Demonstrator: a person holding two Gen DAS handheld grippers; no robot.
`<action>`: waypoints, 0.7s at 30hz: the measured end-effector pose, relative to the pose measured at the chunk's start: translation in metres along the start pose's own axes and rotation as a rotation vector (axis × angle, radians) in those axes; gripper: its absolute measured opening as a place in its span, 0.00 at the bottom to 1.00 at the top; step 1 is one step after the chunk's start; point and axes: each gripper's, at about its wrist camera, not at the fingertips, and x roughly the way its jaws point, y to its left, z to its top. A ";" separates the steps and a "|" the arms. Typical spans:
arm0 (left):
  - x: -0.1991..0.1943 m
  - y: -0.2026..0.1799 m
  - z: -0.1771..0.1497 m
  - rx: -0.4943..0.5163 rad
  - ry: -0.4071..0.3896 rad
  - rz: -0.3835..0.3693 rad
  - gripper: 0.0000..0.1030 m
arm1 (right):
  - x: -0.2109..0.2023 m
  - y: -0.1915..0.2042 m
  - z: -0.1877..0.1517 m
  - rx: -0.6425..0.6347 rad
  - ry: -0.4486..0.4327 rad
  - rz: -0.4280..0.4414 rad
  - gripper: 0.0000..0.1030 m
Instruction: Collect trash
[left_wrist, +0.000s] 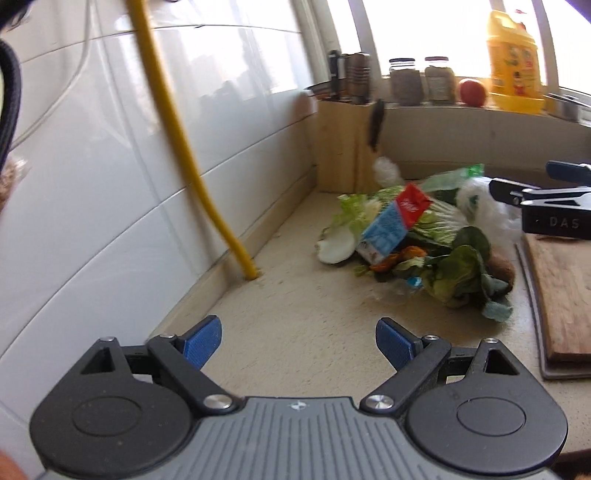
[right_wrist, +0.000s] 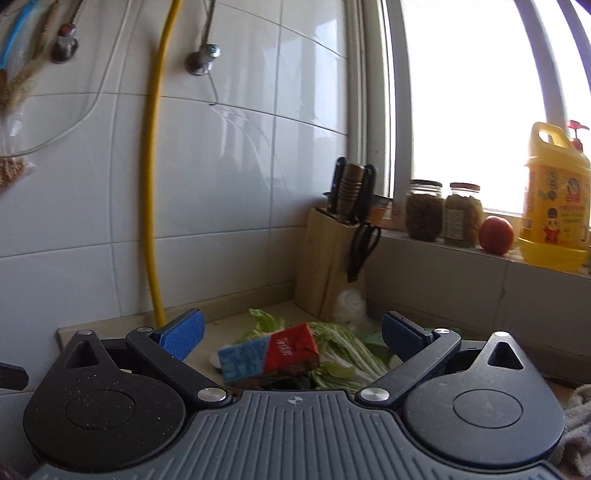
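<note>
The trash pile (left_wrist: 417, 240) sits on the beige counter (left_wrist: 303, 317) in the corner by the window, at about two o'clock from the left claw (left_wrist: 298, 343). On top of it lies a crushed blue and red carton (left_wrist: 395, 225), tilted, with cabbage leaves (left_wrist: 354, 210) under it, darker green leaves (left_wrist: 465, 266) at its near side and a crumpled clear plastic bag (left_wrist: 480, 206) at its far right. The left claw hangs over bare counter, well short of the pile, its blue pads (left_wrist: 203, 341) spread wide with nothing between them. The right claw (right_wrist: 293, 338) is spread wide too and grips nothing; from its own camera the carton (right_wrist: 269, 354) shows in the gap between its pads, at twelve o'clock. From the left camera that right claw (left_wrist: 532, 184) juts in at three o'clock, just beside the bag. A wooden cutting board (left_wrist: 561, 291) lies to the right of the pile. Behind the pile stands a knife block (left_wrist: 343, 147), with scissors (right_wrist: 364, 247) hanging on its side. A yellow hose (left_wrist: 177, 140) runs down the tiled wall at eleven o'clock. On the sill stand two jars (right_wrist: 424, 210), a tomato (right_wrist: 496, 234) and a yellow jug (right_wrist: 554, 206)
</note>
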 end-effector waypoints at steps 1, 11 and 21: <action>0.002 -0.001 0.002 0.011 -0.007 -0.023 0.86 | -0.001 -0.002 -0.002 0.003 0.008 -0.025 1.00; 0.017 -0.017 0.023 0.106 -0.046 -0.135 0.86 | -0.023 -0.013 -0.021 0.078 0.063 -0.152 1.00; 0.027 -0.027 0.017 0.091 -0.044 -0.231 0.85 | -0.033 -0.018 -0.025 0.096 0.117 -0.189 1.00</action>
